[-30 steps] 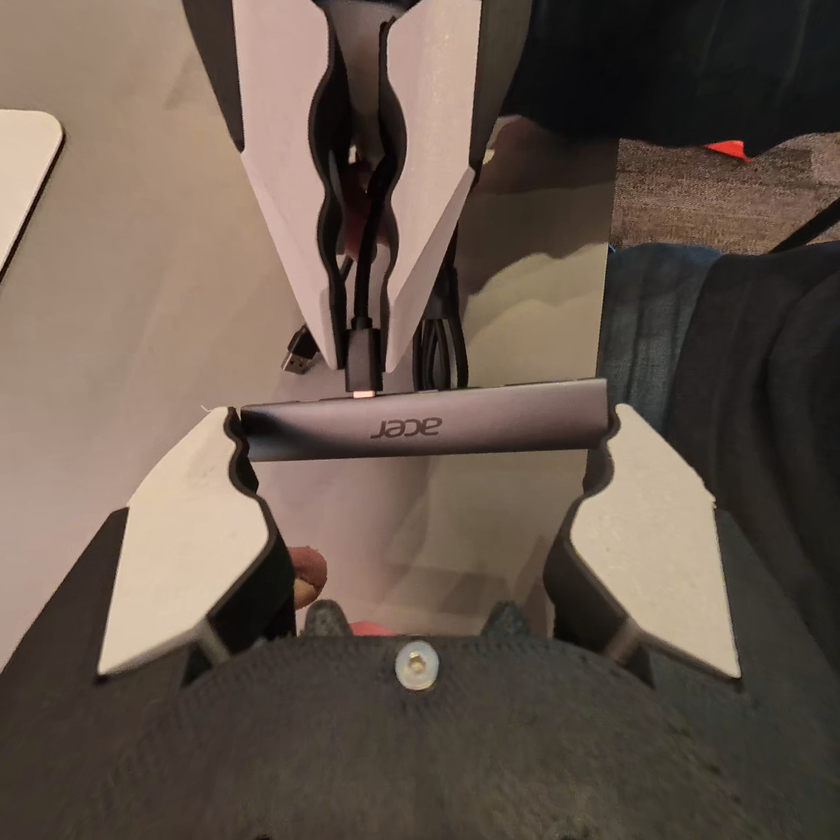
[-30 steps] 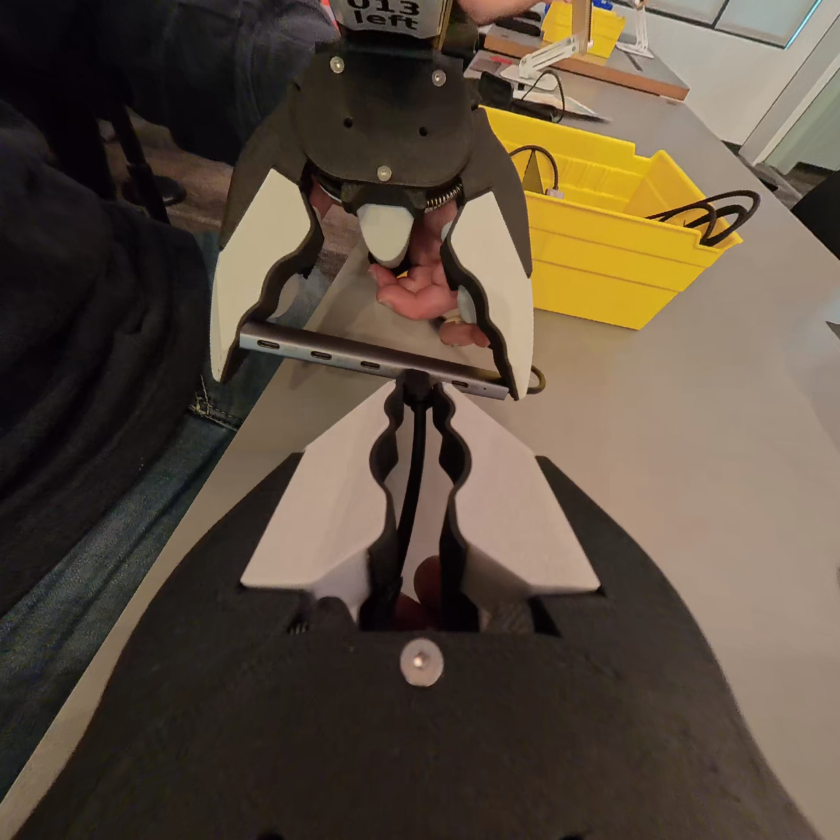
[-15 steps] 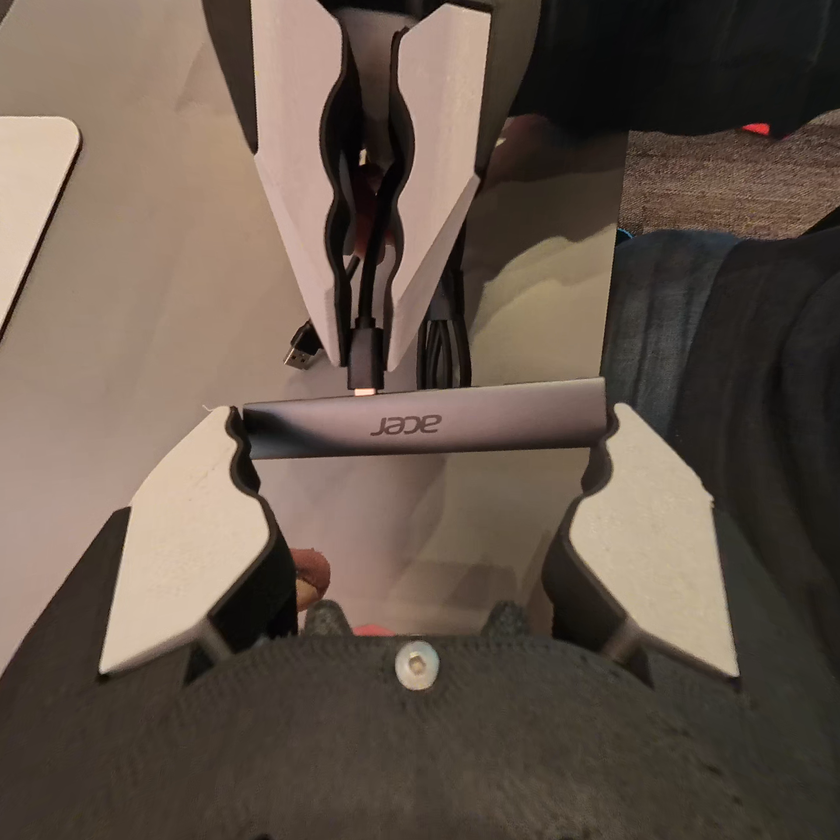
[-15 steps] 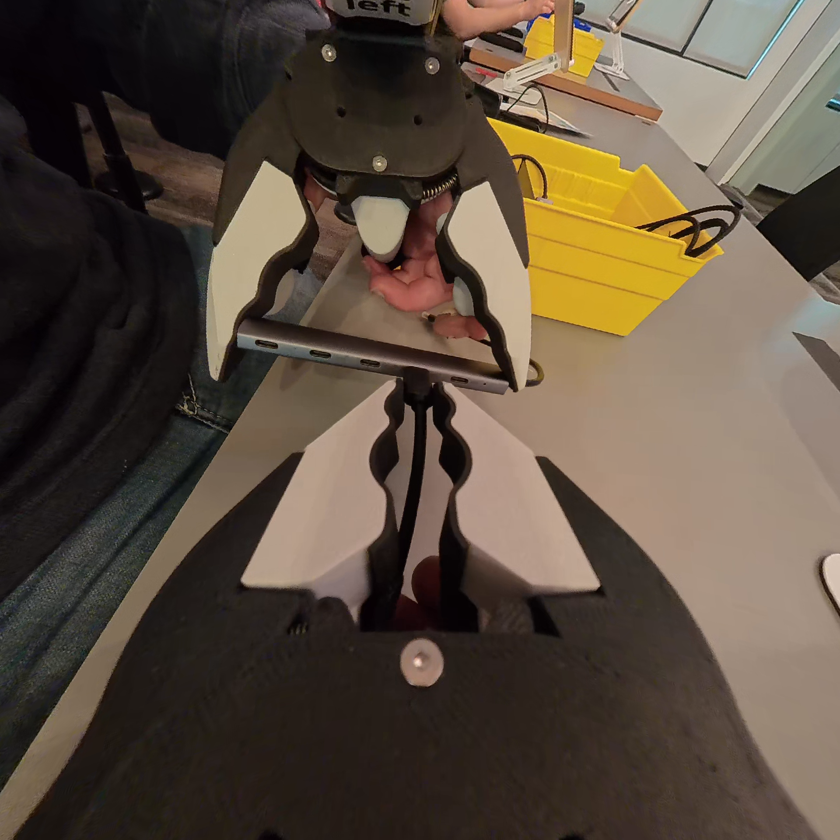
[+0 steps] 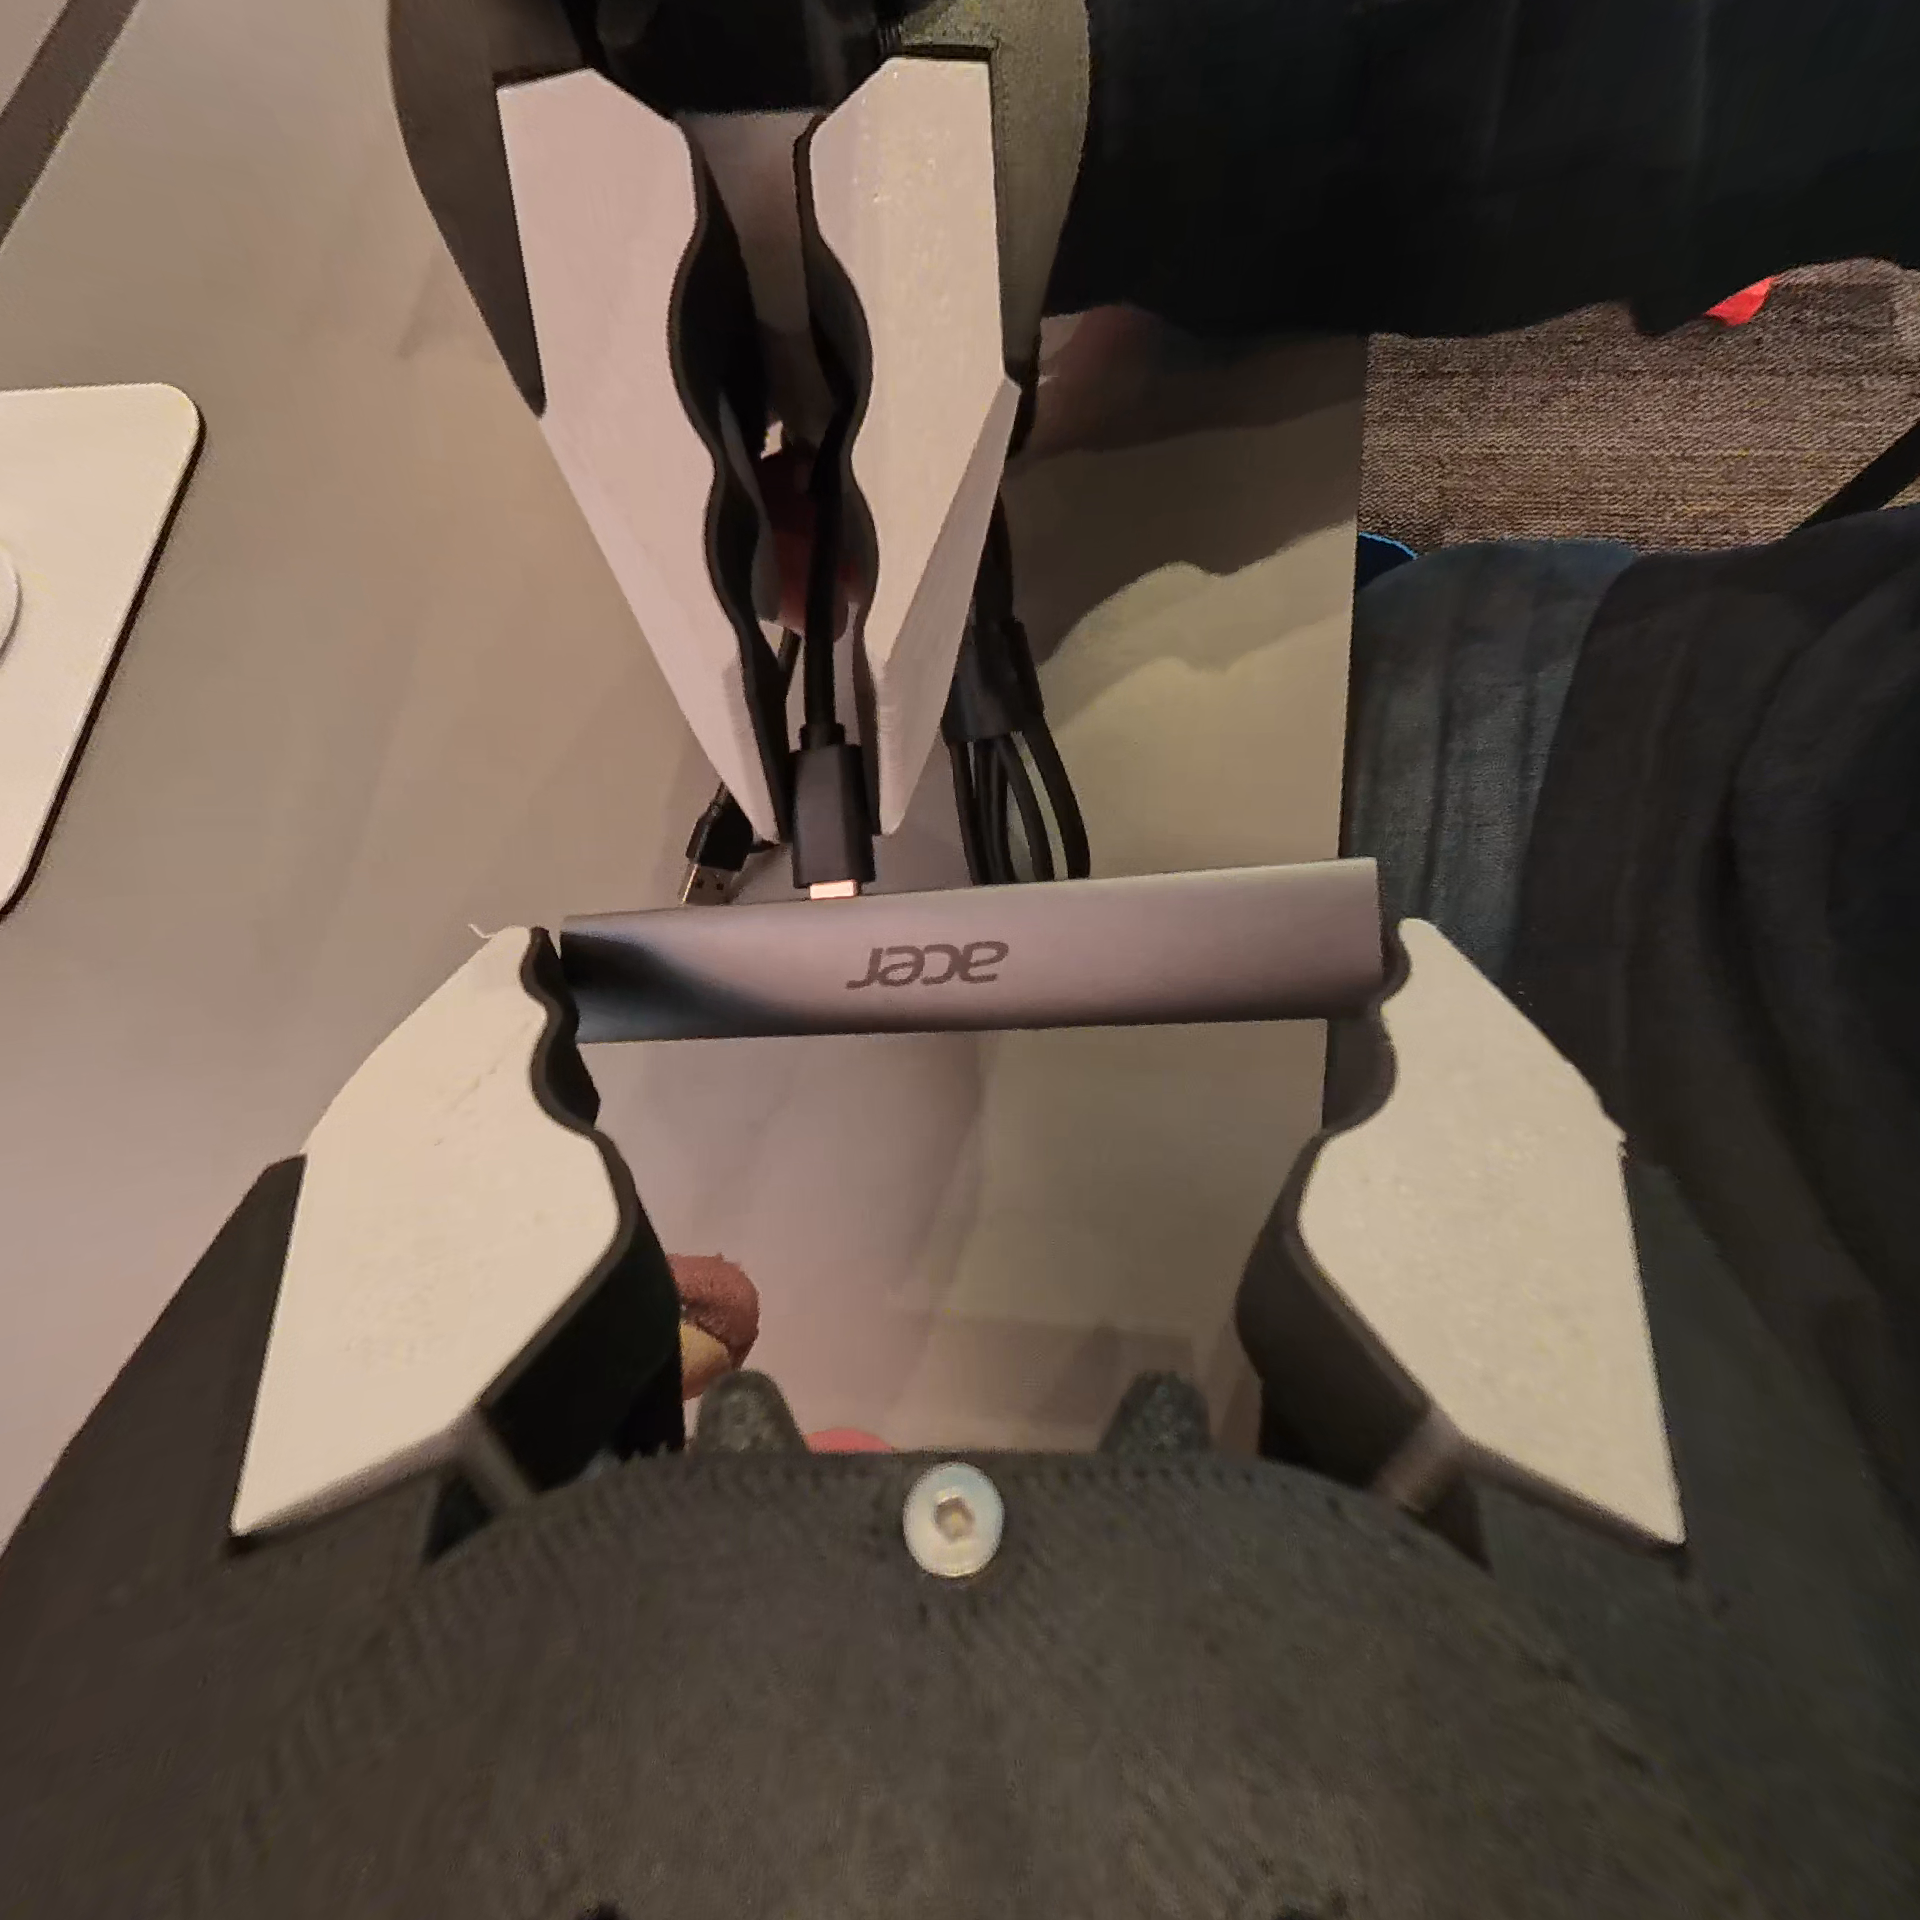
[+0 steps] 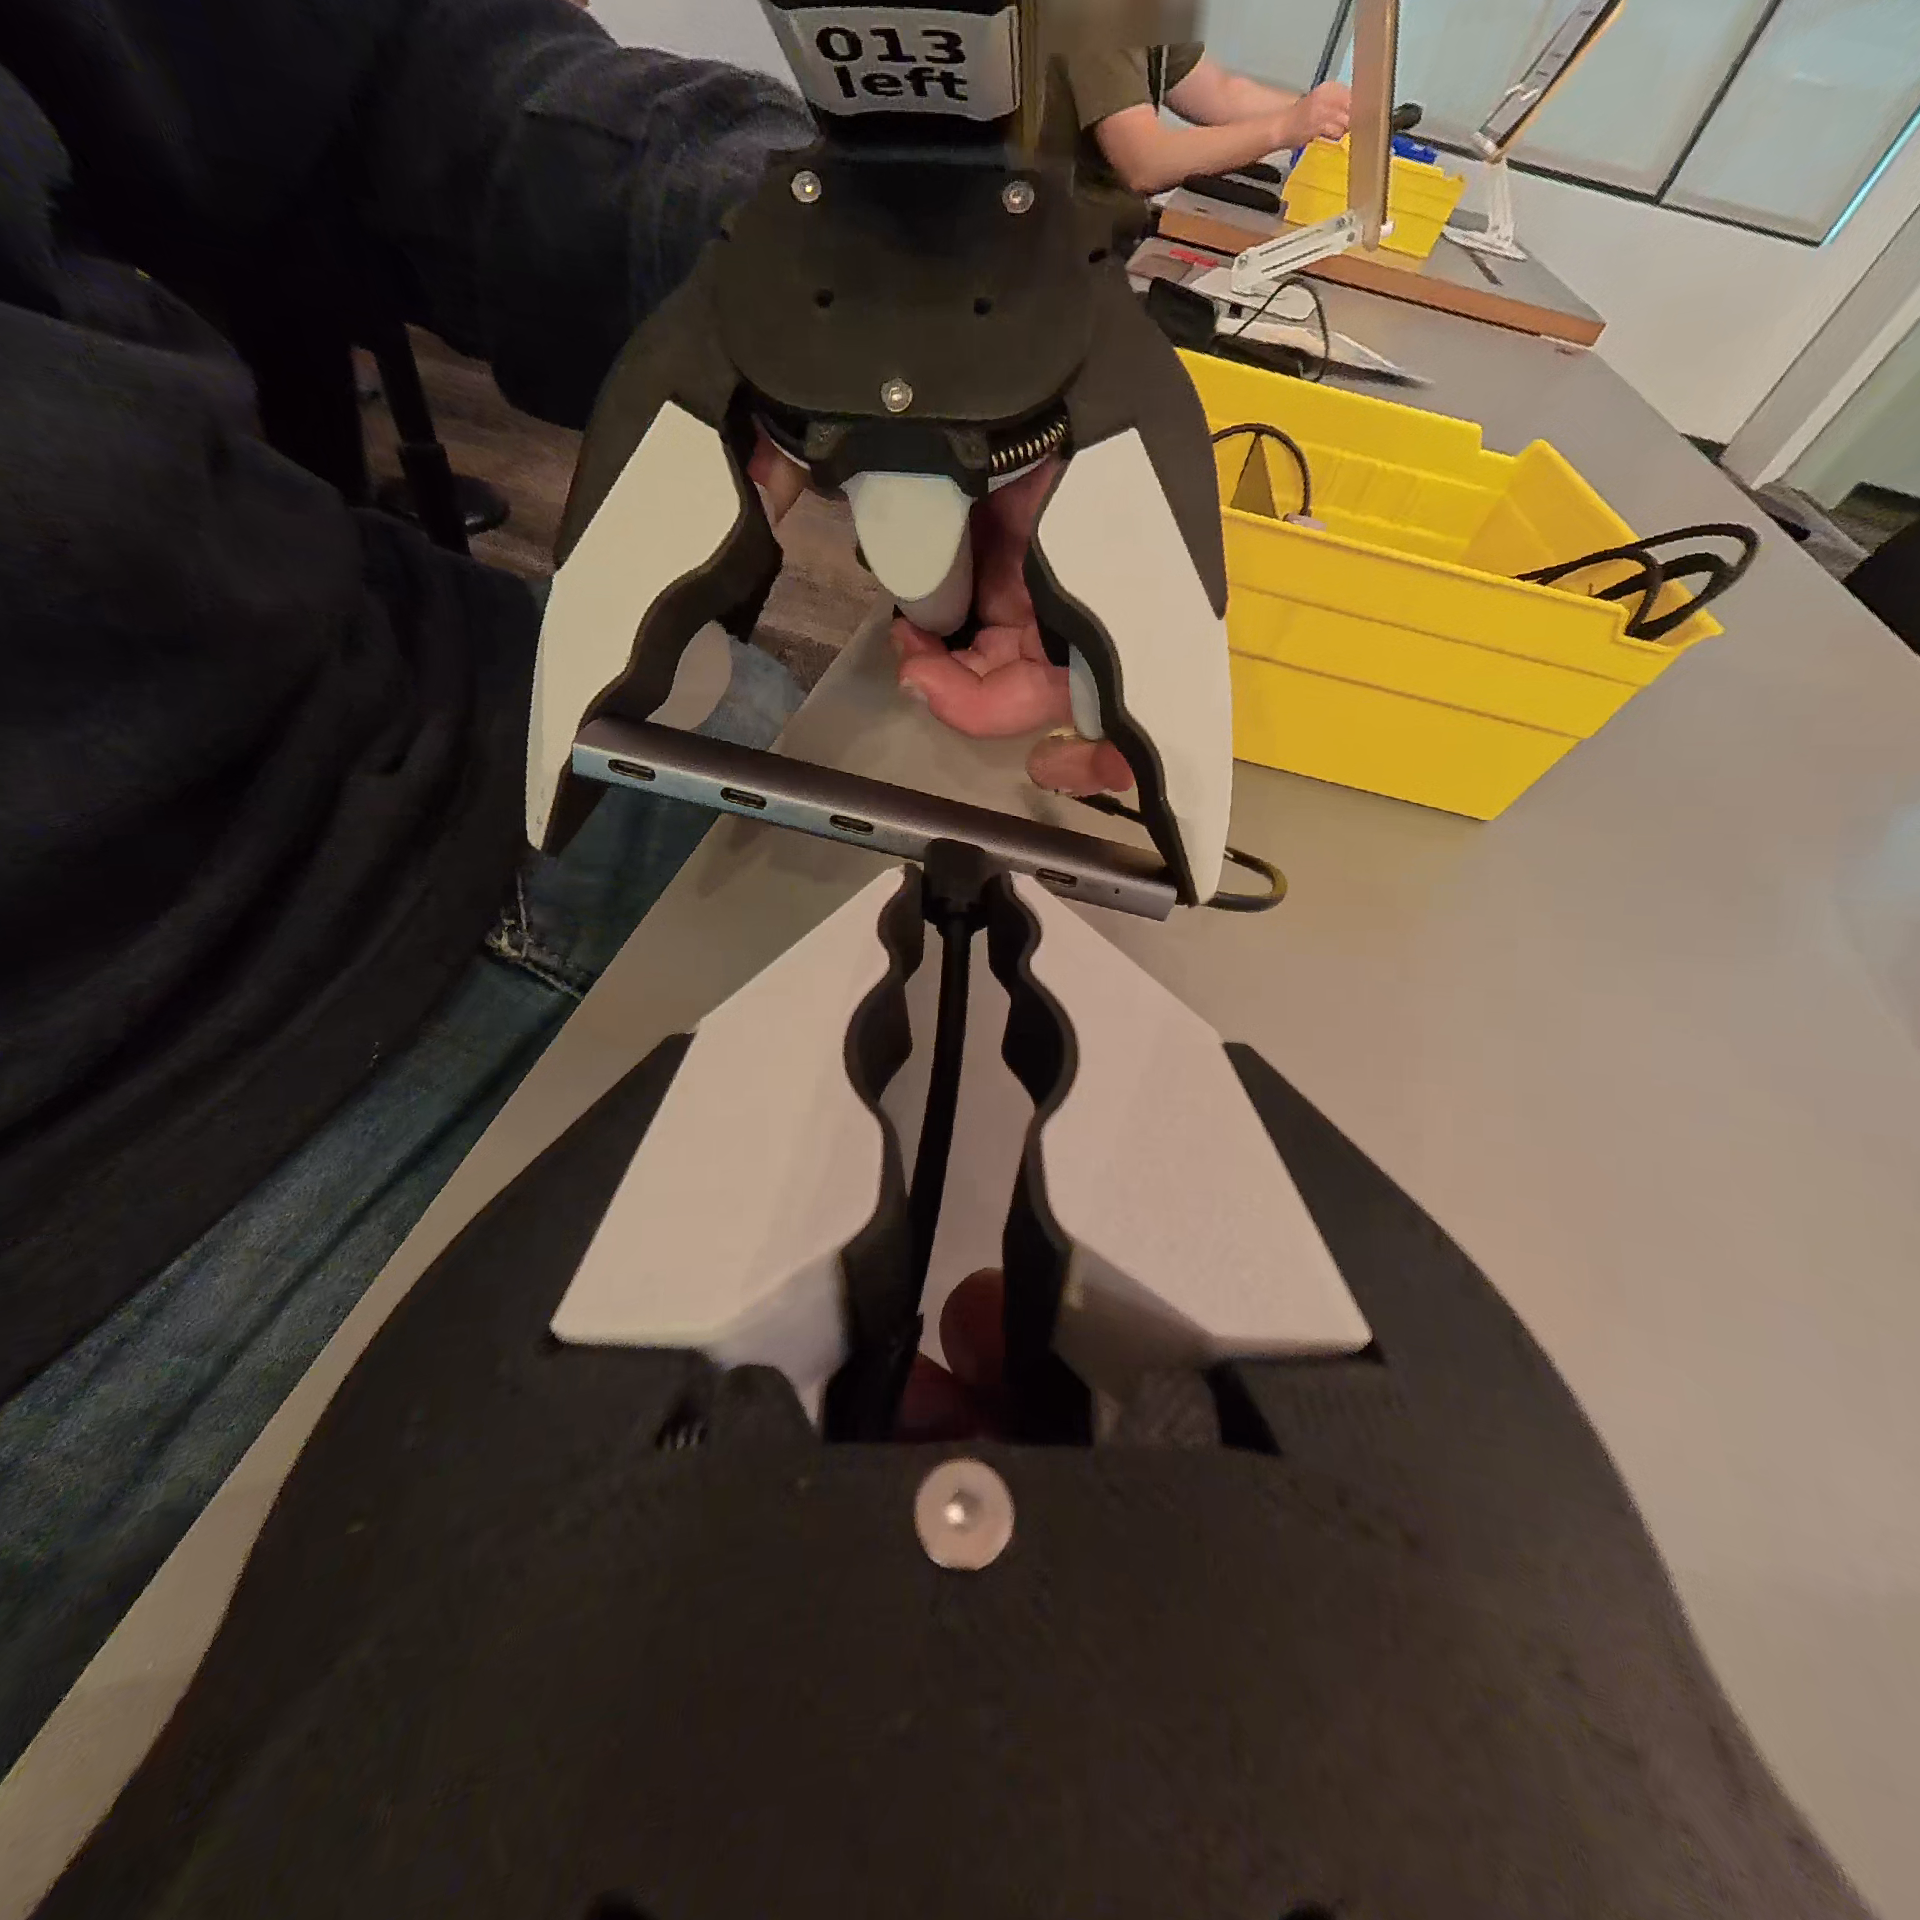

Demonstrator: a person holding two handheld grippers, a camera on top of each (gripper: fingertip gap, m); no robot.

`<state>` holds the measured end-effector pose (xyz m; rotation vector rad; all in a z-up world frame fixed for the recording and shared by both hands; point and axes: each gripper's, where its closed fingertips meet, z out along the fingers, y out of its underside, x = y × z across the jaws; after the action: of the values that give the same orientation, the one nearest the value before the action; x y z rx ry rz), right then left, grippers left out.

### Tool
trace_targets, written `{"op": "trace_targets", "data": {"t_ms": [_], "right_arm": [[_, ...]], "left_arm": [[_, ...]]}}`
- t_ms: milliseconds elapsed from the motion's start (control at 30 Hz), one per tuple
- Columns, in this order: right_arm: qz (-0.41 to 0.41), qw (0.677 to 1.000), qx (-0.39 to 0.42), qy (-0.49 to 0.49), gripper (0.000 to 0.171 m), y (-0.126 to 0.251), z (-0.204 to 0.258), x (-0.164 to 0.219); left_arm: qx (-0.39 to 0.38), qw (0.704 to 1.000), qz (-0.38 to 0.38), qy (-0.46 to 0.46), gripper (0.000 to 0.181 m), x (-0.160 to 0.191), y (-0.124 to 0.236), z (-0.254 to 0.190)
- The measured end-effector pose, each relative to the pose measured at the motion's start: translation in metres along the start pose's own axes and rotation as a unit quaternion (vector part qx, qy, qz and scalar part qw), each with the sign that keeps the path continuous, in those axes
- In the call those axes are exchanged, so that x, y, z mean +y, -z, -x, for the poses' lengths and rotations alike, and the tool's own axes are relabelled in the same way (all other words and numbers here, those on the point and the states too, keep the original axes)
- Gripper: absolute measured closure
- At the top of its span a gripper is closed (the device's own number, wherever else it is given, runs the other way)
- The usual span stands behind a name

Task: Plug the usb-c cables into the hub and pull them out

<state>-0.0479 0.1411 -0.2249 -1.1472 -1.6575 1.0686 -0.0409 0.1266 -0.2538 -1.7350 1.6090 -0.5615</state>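
Both grippers clamped: left gripper [image 5: 971, 971] spans hub [image 5: 977, 971] ends, right gripper [image 6: 951, 894] pinches cable [image 6: 940, 1039] (table edge [image 6: 582, 997] close).

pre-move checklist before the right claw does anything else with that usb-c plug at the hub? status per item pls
1. Left claw clamps the hub by its two ends: ok.
2. Right claw shut on the black cable just behind the plug: ok.
3. Plug in line with its port: ok.
4. Plug fully seated: not ok; bare metal tip shows above the hub edge in the left wrist view.
5. Hub clear of the table: cannot tell.
6. The four other ports free: ok.
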Motion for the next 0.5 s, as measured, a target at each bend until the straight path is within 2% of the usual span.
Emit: {"op": "trace_targets", "data": {"t_ms": [67,100,133,200,267,333,433,500], "right_arm": [[0.004,1.000,0.019,-0.001,0.161,0.001,-0.005,0.002],[0.021,0.999,0.049,-0.003,0.161,0.005,-0.014,0.009],[0.021,0.997,0.078,-0.009,0.162,0.014,-0.023,0.012],[-0.030,0.997,0.068,-0.027,0.162,0.029,-0.020,-0.002],[-0.023,0.997,0.065,-0.019,0.161,0.028,-0.016,-0.005],[-0.019,0.997,0.067,-0.020,0.162,0.022,-0.017,-0.005],[-0.023,0.997,0.066,-0.018,0.161,0.017,-0.018,-0.002],[-0.032,0.997,0.060,-0.018,0.161,0.015,-0.016,-0.005]], "left_arm": [[-0.013,1.000,0.002,0.001,0.047,0.001,0.001,0.004],[-0.014,1.000,0.011,0.001,0.069,0.004,0.004,0.006],[-0.037,0.999,-0.007,0.013,0.100,0.003,0.011,0.013],[-0.053,0.997,-0.037,0.047,0.092,-0.002,0.017,0.023],[-0.078,0.996,-0.013,0.033,0.084,0.005,0.017,0.035],[-0.053,0.997,-0.023,0.045,0.077,-0.001,0.016,0.031],[-0.060,0.997,-0.024,0.031,0.061,-0.006,0.015,0.026],[-0.076,0.997,-0.009,0.014,0.063,-0.003,0.011,0.027]]}}
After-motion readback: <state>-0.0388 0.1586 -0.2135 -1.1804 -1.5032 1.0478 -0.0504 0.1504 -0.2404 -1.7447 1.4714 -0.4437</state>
